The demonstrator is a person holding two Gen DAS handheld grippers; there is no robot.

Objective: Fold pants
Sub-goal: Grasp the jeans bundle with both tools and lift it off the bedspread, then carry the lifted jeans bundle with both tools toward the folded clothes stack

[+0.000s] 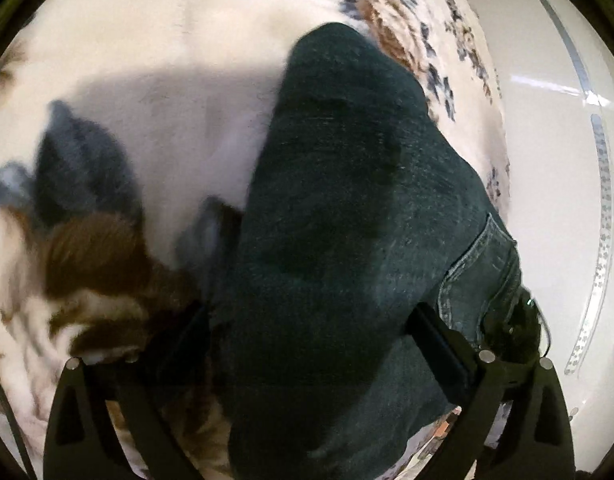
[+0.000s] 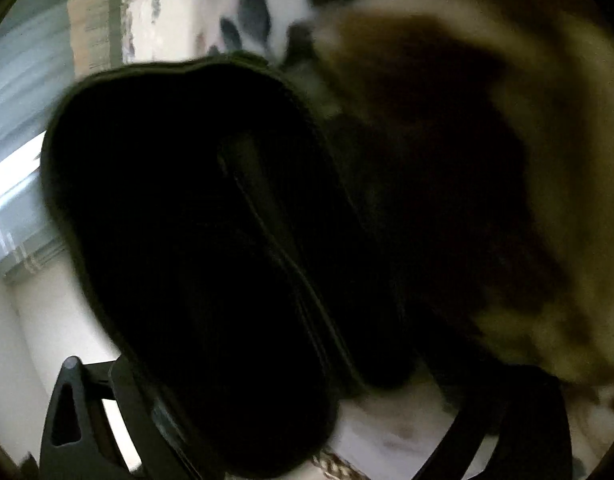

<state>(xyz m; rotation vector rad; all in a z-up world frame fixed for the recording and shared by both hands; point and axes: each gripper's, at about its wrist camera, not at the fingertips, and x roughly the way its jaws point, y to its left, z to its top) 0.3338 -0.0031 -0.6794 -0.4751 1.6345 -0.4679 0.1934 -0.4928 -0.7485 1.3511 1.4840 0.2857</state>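
Between both wide-open grippers, left gripper (image 1: 307, 320) and right gripper (image 2: 287, 380), dark pants (image 1: 347, 200) lie unheld on blanket (image 1: 167, 100).

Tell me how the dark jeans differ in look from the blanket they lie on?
The jeans are plain dark denim with a stitched pocket; the blanket is cream with blue and brown flowers. The jeans look coarse and woven, the blanket soft and fuzzy. The jeans lie bunched in a mound, the blanket spread beneath. Both are fabric.
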